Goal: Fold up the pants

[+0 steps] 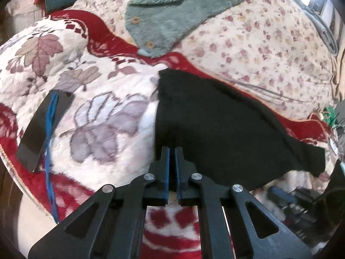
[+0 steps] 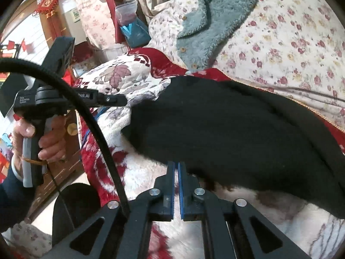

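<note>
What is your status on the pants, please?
Left gripper jaws shut on black pants edge. Right gripper likewise shut on pants. Grey fleece garment beyond, not touching.

The black pants are cut off at the right frame edge in the right wrist view, and clutter at lower right of the left wrist view is blurred.

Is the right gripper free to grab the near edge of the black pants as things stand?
Probably yes. The right gripper sits right at the near edge of the black pants, nothing lying between, but its jaws are nearly shut and would need opening first.
</note>
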`<state>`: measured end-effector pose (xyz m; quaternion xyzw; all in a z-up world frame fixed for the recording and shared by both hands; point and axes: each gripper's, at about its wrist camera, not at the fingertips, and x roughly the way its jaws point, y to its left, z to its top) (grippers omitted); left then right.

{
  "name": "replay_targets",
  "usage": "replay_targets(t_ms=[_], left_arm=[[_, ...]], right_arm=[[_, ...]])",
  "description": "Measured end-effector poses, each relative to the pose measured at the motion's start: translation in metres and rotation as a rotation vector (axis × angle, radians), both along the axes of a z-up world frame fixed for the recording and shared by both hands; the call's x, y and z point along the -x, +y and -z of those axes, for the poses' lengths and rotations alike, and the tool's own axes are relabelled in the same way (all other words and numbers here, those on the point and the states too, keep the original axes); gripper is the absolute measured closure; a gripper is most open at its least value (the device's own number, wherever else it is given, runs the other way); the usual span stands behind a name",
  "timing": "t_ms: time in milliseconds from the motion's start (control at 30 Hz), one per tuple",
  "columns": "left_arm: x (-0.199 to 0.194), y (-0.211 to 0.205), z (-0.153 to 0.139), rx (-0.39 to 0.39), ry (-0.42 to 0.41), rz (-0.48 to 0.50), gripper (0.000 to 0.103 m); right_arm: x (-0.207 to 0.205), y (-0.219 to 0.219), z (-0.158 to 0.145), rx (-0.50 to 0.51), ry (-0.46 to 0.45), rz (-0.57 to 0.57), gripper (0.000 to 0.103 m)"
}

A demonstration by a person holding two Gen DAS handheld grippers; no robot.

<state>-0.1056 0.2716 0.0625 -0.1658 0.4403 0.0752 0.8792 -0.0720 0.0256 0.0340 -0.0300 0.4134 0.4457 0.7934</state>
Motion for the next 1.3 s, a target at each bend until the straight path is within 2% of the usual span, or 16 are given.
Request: replay_targets(t_ms=[100, 167, 233, 267, 400, 467, 533, 633, 733, 867, 900, 933, 967, 1067, 1300], left_arm=[[0.004, 0.003, 0.007, 0.043, 0.010, 0.007, 0.099], [0.004, 0.004, 0.009, 0.079, 0.009, -0.006, 0.099], [0.004, -0.001, 0.008, 0.054, 0.009, -0.022, 0.098], [0.003, -0.004, 0.007, 0.049, 0.013, -0.019, 0.098], [-0.004, -0.019, 0.006, 0.078, 0.018, 0.003, 0.095], [-0.011, -0.033, 0.004, 0.094, 0.020, 0.032, 0.079], [-0.020, -0.049, 0.002, 0.130, 0.016, 0.073, 0.072], [-0.039, -0.082, 0.000, 0.135, 0.033, 0.134, 0.070], [-0.058, -0.117, 0.002, 0.143, 0.054, 0.199, 0.070], [-0.081, -0.160, 0.008, 0.122, 0.081, 0.275, 0.070], [-0.086, -0.169, 0.009, 0.117, 0.087, 0.292, 0.070], [-0.091, -0.177, 0.011, 0.115, 0.095, 0.311, 0.070], [-0.094, -0.183, 0.012, 0.116, 0.099, 0.324, 0.070], [-0.099, -0.194, 0.016, 0.132, 0.091, 0.335, 0.070], [-0.102, -0.194, 0.027, 0.108, 0.068, 0.302, 0.070]], right_arm=[[-0.003, -0.025, 0.000, -0.036, 0.044, 0.077, 0.096], [-0.009, -0.048, 0.001, -0.021, 0.053, 0.136, 0.088], [-0.014, -0.073, 0.002, -0.001, 0.052, 0.193, 0.071], [-0.018, -0.086, 0.003, 0.010, 0.056, 0.232, 0.068], [-0.029, -0.154, 0.005, 0.026, 0.065, 0.409, 0.065], [-0.034, -0.193, 0.002, 0.047, 0.045, 0.523, 0.058], [-0.038, -0.233, -0.001, 0.052, 0.046, 0.641, 0.055], [-0.045, -0.275, -0.006, 0.060, 0.040, 0.764, 0.054], [-0.057, -0.296, -0.010, 0.076, 0.028, 0.810, 0.051], [-0.078, -0.300, -0.004, 0.067, 0.042, 0.797, 0.051], [-0.082, -0.304, 0.000, 0.051, 0.047, 0.770, 0.058], [-0.086, -0.300, 0.000, 0.050, 0.041, 0.733, 0.083], [-0.086, -0.297, -0.001, 0.072, 0.005, 0.707, 0.093], [-0.101, -0.293, -0.013, 0.077, -0.071, 0.658, 0.095], [-0.174, -0.298, -0.047, 0.089, -0.189, 0.715, 0.097]])
